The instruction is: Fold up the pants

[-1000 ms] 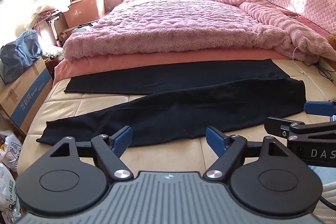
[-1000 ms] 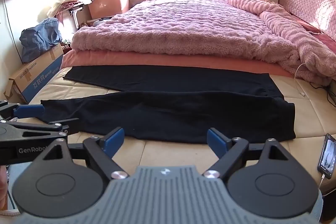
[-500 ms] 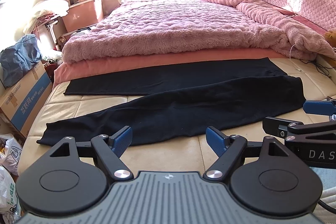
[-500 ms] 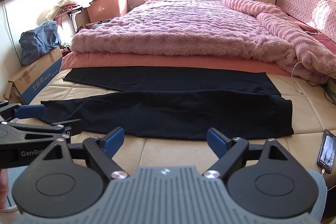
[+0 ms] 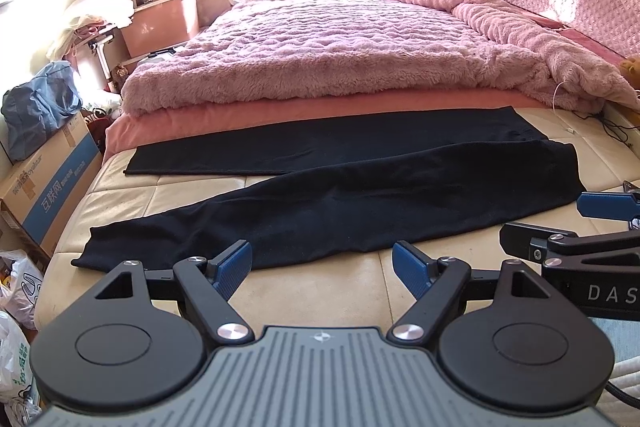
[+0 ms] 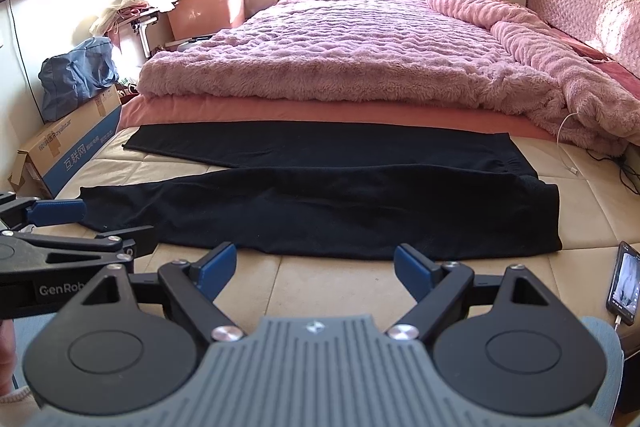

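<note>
Black pants [image 5: 340, 183] lie flat on the cream mattress [image 5: 320, 279], legs spread toward the left, waist at the right. They also show in the right wrist view [image 6: 320, 199]. My left gripper [image 5: 322, 263] is open and empty, just in front of the near leg's edge. My right gripper [image 6: 316, 265] is open and empty, in front of the near leg close to the waist. The right gripper shows at the right edge of the left wrist view [image 5: 592, 227]; the left gripper shows at the left edge of the right wrist view [image 6: 72, 227].
A fluffy pink blanket [image 5: 340, 51] covers the bed behind the pants. A phone [image 6: 624, 285] on a cable lies at the mattress's right edge. A cardboard box [image 5: 48, 195], a blue bag [image 5: 36, 107] and plastic bags sit on the floor at left.
Both grippers have risen and drawn back a little; the pants sit slightly lower in view. The pants have not moved.
</note>
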The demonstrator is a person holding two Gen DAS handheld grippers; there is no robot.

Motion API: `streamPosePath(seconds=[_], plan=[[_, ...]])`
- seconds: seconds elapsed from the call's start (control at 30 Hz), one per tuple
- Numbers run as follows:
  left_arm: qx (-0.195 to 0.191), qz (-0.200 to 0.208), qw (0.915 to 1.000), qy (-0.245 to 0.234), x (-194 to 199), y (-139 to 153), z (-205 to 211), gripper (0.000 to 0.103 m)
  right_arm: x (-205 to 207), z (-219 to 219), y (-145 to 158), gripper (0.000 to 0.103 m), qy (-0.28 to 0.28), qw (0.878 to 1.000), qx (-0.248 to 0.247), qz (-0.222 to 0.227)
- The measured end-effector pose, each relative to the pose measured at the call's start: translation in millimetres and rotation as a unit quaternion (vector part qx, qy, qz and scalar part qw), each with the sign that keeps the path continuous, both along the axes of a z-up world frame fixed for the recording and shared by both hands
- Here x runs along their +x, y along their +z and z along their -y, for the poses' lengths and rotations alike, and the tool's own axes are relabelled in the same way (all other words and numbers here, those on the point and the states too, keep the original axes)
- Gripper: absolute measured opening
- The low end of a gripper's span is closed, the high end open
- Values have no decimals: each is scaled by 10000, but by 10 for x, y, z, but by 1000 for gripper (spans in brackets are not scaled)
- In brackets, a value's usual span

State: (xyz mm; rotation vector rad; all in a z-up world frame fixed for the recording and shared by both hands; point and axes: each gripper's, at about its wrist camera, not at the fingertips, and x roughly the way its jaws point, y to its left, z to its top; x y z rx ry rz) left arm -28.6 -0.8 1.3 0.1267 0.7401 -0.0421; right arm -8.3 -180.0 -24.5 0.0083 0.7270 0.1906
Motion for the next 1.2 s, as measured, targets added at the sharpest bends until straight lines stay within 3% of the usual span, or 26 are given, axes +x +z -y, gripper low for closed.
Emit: streamPosePath(seconds=[1.2], plan=[[-7, -18, 10000, 19, 10, -16, 21, 93, -1, -6, 25, 82, 16, 10000, 2, -41]])
